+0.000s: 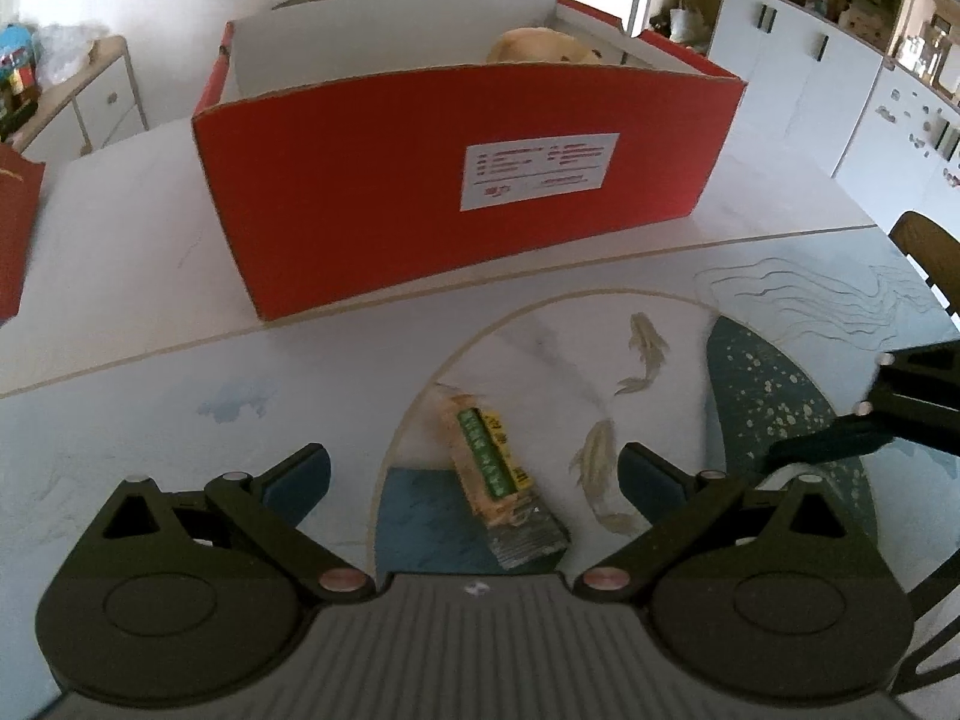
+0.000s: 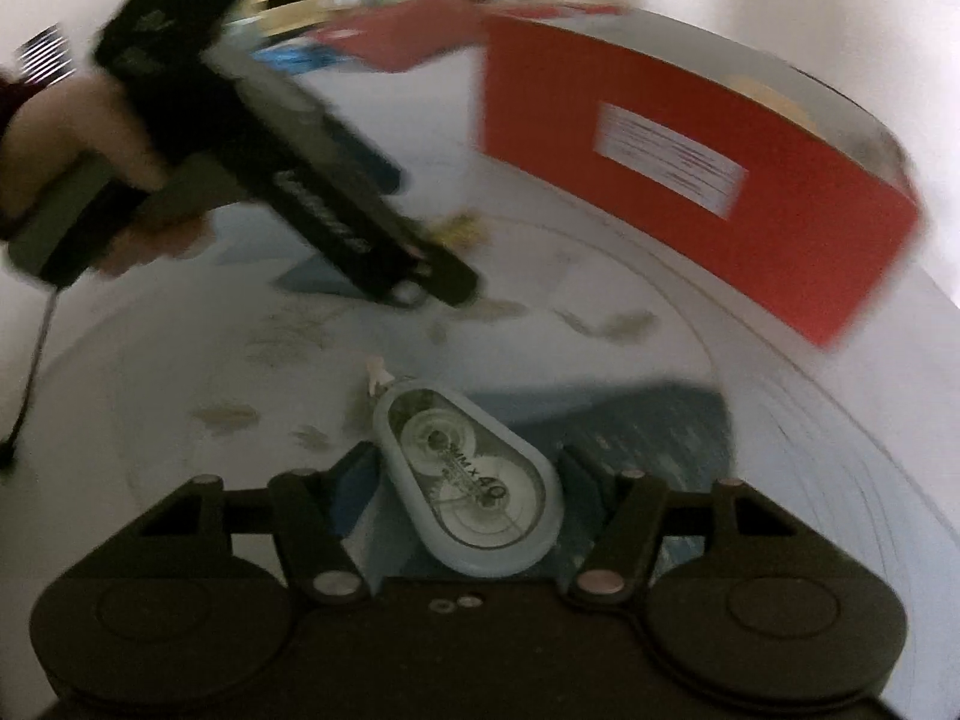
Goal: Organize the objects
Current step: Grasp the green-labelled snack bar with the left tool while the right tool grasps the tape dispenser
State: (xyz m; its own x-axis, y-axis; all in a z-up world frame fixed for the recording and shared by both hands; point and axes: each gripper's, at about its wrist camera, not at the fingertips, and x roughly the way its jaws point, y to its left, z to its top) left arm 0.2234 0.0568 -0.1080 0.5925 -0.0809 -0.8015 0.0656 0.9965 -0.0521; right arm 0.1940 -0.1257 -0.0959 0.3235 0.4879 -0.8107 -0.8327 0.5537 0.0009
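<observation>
Meanwhile the left gripper [image 1: 474, 471] hangs with jaws apart over a green-labelled snack packet [image 1: 493, 468] on the painted surface [image 1: 180, 420]; the right gripper [image 2: 468, 471] has jaws straddling a grey teardrop-shaped correction-tape dispenser [image 2: 474, 480], contact unclear, near the red cardboard box [image 1: 420, 180].

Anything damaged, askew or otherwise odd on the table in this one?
Yes, one thing. The small packet with the green label lying between the left tool's open fingers looks worn, its near end frayed and ragged, and it lies askew to the red box. The correction tape dispenser looks intact.
</observation>
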